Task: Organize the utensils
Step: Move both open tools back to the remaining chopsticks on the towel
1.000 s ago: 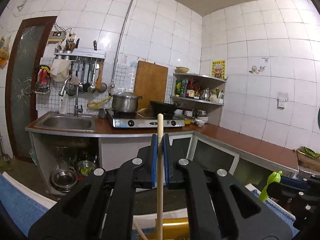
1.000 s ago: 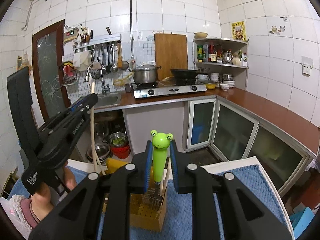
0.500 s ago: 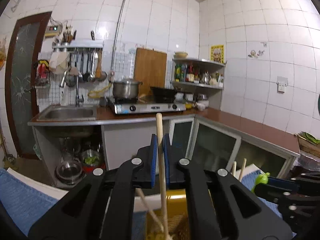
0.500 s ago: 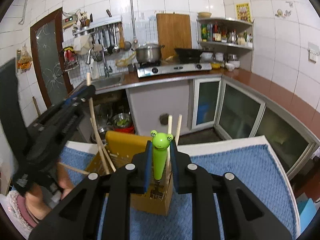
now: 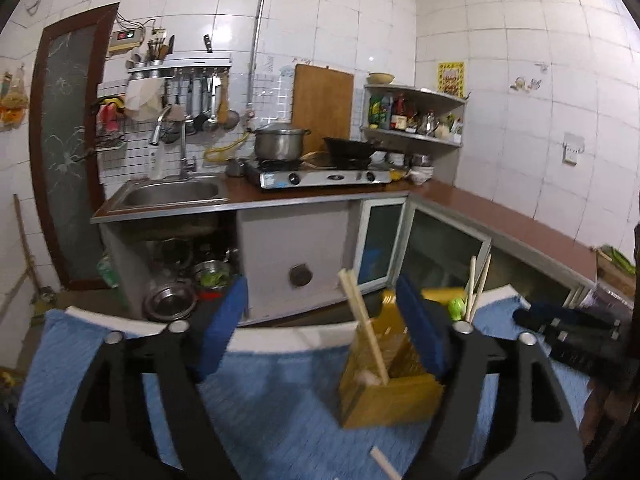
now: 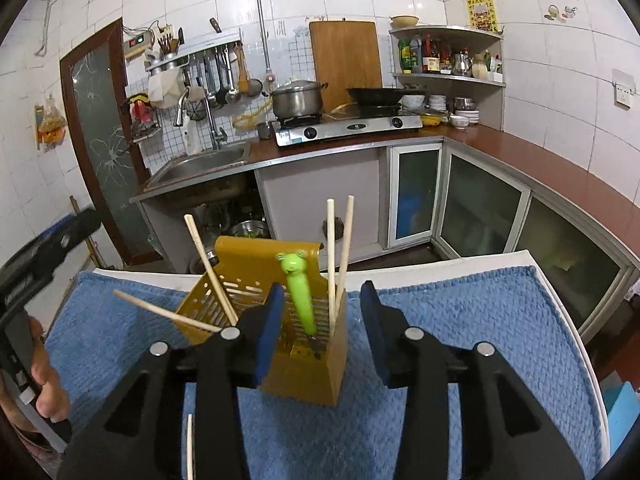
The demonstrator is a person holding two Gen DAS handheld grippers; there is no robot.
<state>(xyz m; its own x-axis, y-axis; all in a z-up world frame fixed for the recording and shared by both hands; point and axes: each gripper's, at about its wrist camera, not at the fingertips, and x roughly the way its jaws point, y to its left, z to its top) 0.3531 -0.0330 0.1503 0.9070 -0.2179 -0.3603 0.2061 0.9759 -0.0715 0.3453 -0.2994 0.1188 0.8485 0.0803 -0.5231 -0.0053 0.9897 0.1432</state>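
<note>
Chopstick and frog fork now standing in holder on desk; both grippers, left and right, releasing, fingers gaping wide, holding nothing. Stray chopstick remaining.

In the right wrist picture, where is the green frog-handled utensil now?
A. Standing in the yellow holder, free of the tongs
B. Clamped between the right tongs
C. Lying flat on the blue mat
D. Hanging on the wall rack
A: the green frog-handled utensil stands tilted in the yellow holder, and the right tongs are wide open around it, touching nothing.
</note>
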